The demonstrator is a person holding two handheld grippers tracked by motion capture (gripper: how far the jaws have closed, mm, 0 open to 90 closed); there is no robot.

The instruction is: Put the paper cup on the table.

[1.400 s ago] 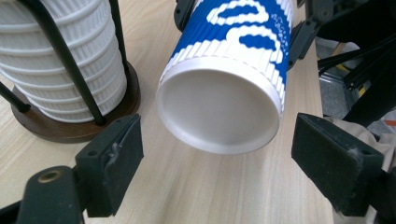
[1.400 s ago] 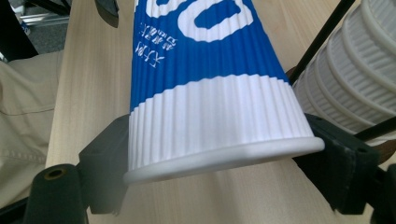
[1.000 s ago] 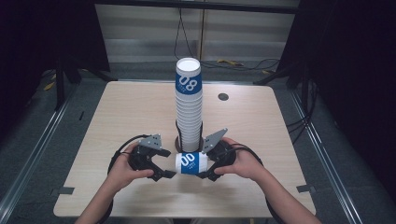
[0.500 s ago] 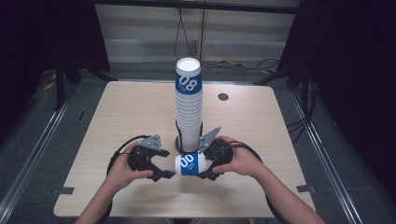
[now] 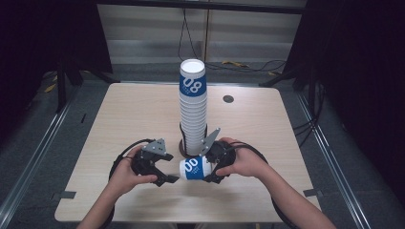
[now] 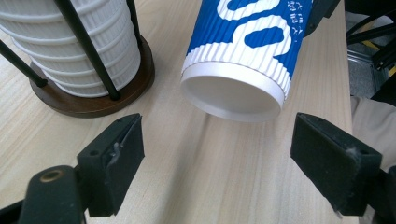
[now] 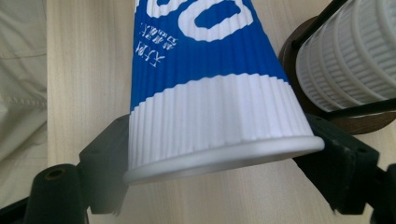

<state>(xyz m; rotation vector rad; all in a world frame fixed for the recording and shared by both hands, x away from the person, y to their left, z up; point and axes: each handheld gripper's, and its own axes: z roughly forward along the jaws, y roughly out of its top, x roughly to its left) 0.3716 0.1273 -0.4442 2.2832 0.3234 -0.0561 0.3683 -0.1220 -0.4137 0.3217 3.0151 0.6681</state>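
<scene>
Right gripper (image 5: pixel 210 168) is clamped on the blue-and-white cup (image 5: pixel 195 168), holding it sideways near the cup stack (image 5: pixel 193 112), while the left gripper (image 5: pixel 168 172) waits beside it, jaws apart.

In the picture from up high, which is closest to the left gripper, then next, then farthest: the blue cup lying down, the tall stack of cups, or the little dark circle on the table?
1. Blue cup: lying just right of the left gripper.
2. Cup stack: standing behind it, mid-table.
3. Dark circle: far right part of the table.
</scene>
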